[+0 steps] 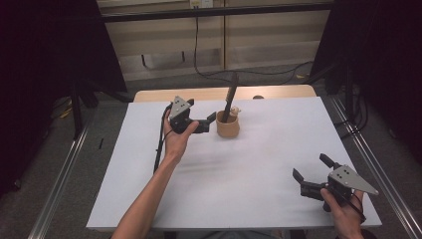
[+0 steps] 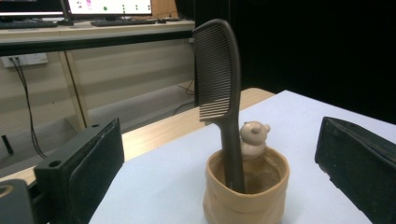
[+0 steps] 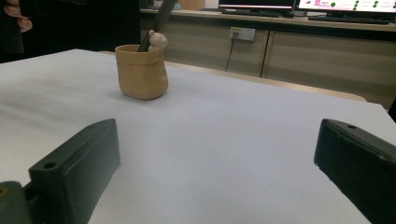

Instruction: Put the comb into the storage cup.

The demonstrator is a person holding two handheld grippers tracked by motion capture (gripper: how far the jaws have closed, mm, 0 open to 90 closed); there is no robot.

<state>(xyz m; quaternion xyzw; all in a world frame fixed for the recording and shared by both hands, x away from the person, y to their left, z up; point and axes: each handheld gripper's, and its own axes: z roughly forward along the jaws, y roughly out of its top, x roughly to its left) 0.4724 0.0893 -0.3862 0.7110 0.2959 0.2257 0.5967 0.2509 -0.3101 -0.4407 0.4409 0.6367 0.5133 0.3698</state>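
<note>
Both your grippers' fingers are spread: left gripper (image 1: 211, 121) just beside the tan bag-shaped pot (image 1: 228, 127) holding a dark plastic comb (image 1: 230, 97), seemingly not touching; right gripper (image 1: 312, 173) near the white worktop (image 1: 249, 164) edge.

The white table (image 1: 239, 174) is evenly and softly lit from above, with faint shadows cast and no glare seen, while the surroundings are left in near darkness, the comb (image 2: 219, 93) is rendered sharply, and the near jaws and bright background monitors (image 3: 345, 4) are slightly blurred.
</note>
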